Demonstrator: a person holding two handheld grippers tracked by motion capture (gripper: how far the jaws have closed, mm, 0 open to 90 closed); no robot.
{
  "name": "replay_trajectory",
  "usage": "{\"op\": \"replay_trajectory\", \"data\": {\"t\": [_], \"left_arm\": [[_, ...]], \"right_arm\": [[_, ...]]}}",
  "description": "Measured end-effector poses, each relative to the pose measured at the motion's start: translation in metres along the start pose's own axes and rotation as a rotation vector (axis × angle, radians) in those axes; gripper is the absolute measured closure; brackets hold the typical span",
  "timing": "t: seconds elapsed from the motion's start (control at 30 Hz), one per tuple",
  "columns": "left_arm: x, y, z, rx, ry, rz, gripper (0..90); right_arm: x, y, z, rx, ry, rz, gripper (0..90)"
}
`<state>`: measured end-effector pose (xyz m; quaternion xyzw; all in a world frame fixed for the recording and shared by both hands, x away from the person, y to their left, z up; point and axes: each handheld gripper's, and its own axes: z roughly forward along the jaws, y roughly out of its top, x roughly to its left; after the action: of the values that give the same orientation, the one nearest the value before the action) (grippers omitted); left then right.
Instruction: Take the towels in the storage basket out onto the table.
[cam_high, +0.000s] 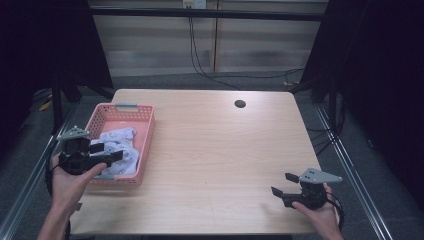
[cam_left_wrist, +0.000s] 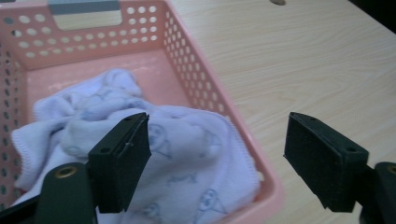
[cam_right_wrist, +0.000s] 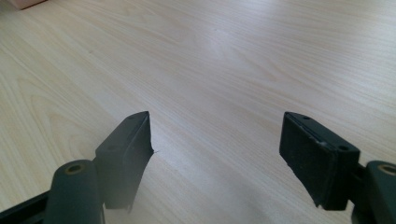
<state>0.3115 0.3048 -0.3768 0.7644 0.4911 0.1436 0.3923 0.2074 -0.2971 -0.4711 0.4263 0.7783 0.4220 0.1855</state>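
Fingers (cam_left_wrist: 126, 158) above crumpled soft cloth (cam_left_wrist: 187, 158)

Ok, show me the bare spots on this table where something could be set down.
Bare wood runs from the pink basket across to the table's right edge, and from the round hole forward to the right gripper. The crowded spot is the left side, where the white cloth fills the basket under the open left gripper.

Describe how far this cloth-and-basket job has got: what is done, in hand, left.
Done: the crumpled white printed cloth lies inside the pink perforated plastic basket. In hand: nothing; the left tongs stand open above the basket's near corner, gripping no cloth, and the right tongs are open over the bare light wooden table. Left: apparently little, since no other cloth lies on the table.
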Motion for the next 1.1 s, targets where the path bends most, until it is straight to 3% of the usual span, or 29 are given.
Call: {"op": "replay_trajectory", "data": {"t": [0.17,0.23,0.43,0.53,0.63,0.67,0.7,0.73,0.77,0.83,0.93,1.0,1.03,1.1], "left_arm": [[0.02,0.005,0.013,0.069,0.043,-0.017,19.0],[0.025,0.005,0.021,0.109,0.048,-0.013,16.6],[0.033,0.004,0.039,0.163,0.048,-0.015,15.5],[0.037,0.002,0.052,0.22,0.109,-0.024,14.8],[0.04,0.002,0.055,0.249,0.121,-0.025,12.5],[0.043,0.002,0.058,0.263,0.124,-0.033,8.0],[0.053,0.0,0.065,0.337,0.095,-0.072,1.2],[0.06,-0.002,0.07,0.37,0.058,-0.1,0.0],[0.064,-0.005,0.073,0.391,0.019,-0.14,0.0],[0.067,-0.007,0.079,0.412,0.011,-0.155,0.0],[0.065,-0.004,0.08,0.421,0.023,-0.12,0.0],[0.06,0.0,0.083,0.45,0.01,-0.098,1.4],[0.053,0.005,0.083,0.465,0.022,-0.048,1.6],[0.046,0.008,0.086,0.472,0.003,0.011,11.2]], "right_arm": [[0.0,0.0,0.001,0.003,0.0,-0.003,24.8],[0.0,0.0,0.002,0.005,0.006,-0.002,24.7],[0.0,0.0,0.002,0.009,0.01,-0.004,27.2],[0.0,0.0,0.002,0.011,0.013,-0.005,26.9],[0.0,0.0,0.002,0.011,0.016,-0.004,26.8],[0.0,0.0,0.002,0.013,0.017,-0.003,26.7],[0.0,0.0,0.002,0.012,0.017,-0.004,26.7],[0.0,0.0,0.002,0.013,0.017,-0.004,26.7],[0.0,0.0,0.002,0.013,0.018,-0.004,26.7],[0.0,0.0,0.002,0.011,0.021,-0.001,26.7],[0.0,0.0,0.003,0.017,0.022,-0.002,26.7],[0.0,0.0,0.003,0.017,0.022,-0.001,26.7],[0.0,0.001,0.004,0.021,0.018,-0.001,26.7],[0.0,0.001,0.003,0.019,0.019,-0.002,26.7]]}}
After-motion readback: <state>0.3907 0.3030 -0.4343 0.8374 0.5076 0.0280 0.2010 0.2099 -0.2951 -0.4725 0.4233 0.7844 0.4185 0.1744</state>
